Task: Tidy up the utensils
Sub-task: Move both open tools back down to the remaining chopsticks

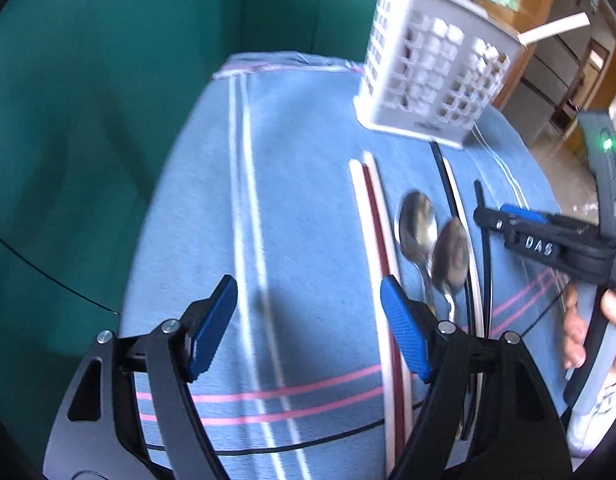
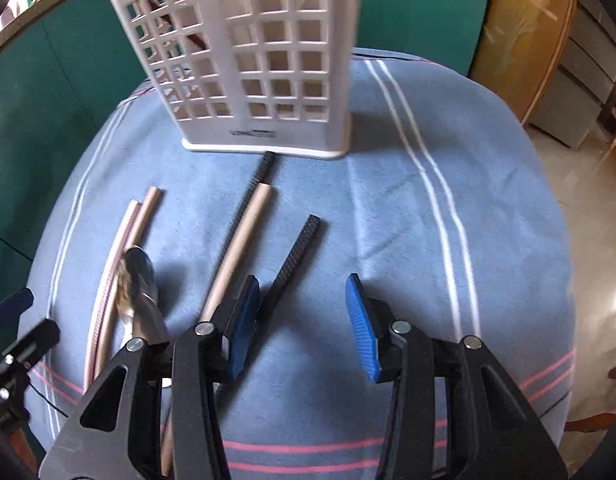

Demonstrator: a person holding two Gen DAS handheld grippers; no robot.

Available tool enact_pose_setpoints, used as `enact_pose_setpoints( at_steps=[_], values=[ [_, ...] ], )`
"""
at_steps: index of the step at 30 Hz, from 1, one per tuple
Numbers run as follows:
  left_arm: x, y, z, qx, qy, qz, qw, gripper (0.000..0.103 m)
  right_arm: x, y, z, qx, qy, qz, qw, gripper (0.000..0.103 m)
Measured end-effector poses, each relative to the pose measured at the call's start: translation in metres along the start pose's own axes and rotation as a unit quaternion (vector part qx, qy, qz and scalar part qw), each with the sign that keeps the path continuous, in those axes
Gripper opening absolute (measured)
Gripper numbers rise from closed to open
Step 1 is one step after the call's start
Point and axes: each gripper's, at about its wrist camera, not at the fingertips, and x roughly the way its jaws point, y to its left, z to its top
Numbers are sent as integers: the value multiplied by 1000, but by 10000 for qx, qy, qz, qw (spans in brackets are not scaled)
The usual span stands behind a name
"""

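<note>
Two grippers hang over our cloth point(image 2: 387, 208), both empty: the left gripper point(image 1: 308, 328) spread wide, the right gripper point(image 2: 304, 320) about half open. From the right one, the black stick point(image 2: 296, 256) lies just at ten o'clock, beside its left pad, long axis running from seven to one, tip aimed toward the basket point(image 2: 260, 64) at twelve. We judge the right hand nearer it. From the left gripper, the spoons point(image 1: 431, 240) sit at one o'clock, bowls pointing to twelve
</note>
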Motion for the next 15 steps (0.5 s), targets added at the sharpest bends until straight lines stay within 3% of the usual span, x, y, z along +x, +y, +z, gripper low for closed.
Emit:
enact_pose_setpoints(
  at_steps=[7,9,15],
  values=[
    [13,-16,-8,345,129,102,9993,72,-12,-28,-16,223,-59,40,9997,45],
    [14,-14,-7,322,119,66,9994,66,-14,-32,-19,266,-79,58,9996,46],
    [10,-5,-8,209,127,116,9996,68,-21,-30,-26,217,-139,36,9997,50]
  ],
)
